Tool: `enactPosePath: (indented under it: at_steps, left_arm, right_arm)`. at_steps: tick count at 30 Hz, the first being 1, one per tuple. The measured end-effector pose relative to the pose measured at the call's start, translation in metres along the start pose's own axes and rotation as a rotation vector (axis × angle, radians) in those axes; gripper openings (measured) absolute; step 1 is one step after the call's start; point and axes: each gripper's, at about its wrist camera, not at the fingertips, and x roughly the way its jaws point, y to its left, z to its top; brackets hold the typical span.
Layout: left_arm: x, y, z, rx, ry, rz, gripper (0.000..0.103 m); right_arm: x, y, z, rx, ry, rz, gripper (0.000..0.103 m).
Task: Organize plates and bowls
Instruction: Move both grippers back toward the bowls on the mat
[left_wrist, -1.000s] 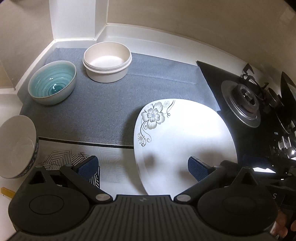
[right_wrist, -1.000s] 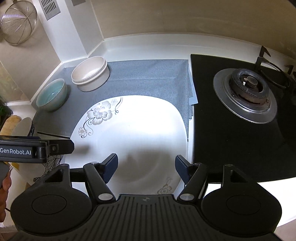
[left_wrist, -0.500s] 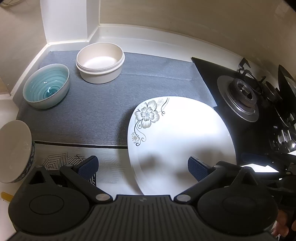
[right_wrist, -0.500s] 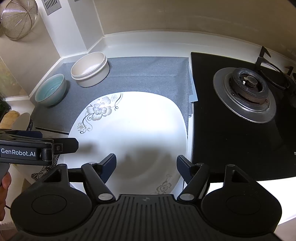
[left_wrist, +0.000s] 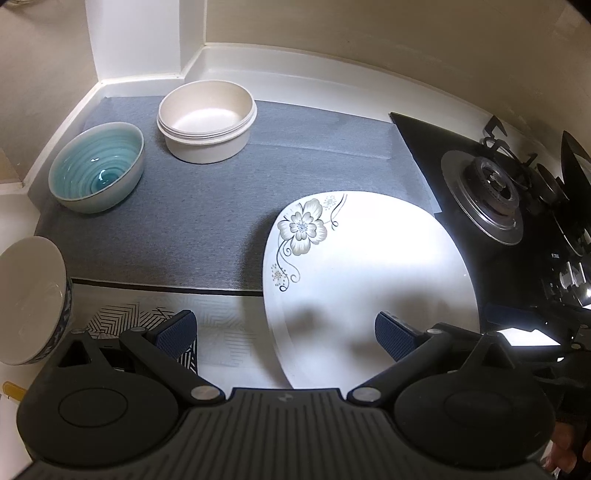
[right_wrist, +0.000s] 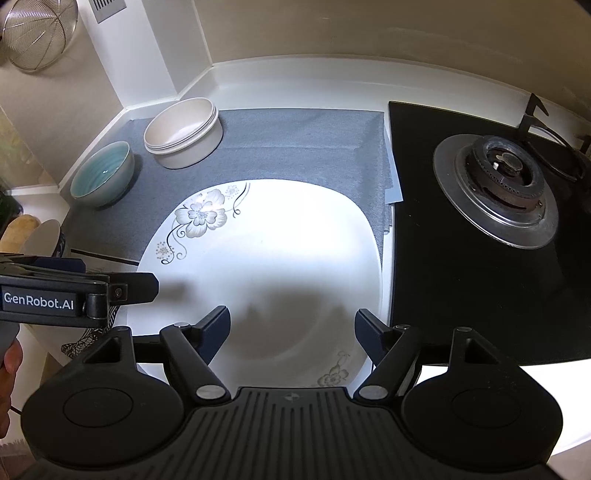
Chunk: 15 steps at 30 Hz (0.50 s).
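Observation:
A large white plate with a grey flower print (left_wrist: 369, 273) (right_wrist: 266, 266) lies partly on the grey mat (left_wrist: 207, 221) near the counter's front. A cream bowl (left_wrist: 207, 118) (right_wrist: 183, 131) and a teal bowl (left_wrist: 96, 166) (right_wrist: 101, 173) stand at the mat's back left. A white bowl with a blue outside (left_wrist: 29, 299) leans at the left edge. My left gripper (left_wrist: 286, 332) is open above the plate's left rim. My right gripper (right_wrist: 291, 328) is open above the plate's near part. Both are empty.
A black gas hob with a burner (left_wrist: 487, 199) (right_wrist: 498, 188) lies right of the mat. A patterned cloth (left_wrist: 147, 317) lies under my left gripper. A wire strainer (right_wrist: 37, 33) hangs on the left wall. The left gripper's body (right_wrist: 74, 295) shows at left in the right wrist view.
Both grippers have shifted only slightly over the plate, staying open. The plate and bowls have not moved.

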Motion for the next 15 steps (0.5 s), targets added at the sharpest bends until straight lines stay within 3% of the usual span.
enactPosePath:
  at_steps: [15]
  left_arm:
    - [-0.008,0.026,-0.002,-0.076,-0.011,0.044,0.103]
  right_arm:
    - [0.01,0.018,0.015,-0.066,0.011,0.04,0.077]
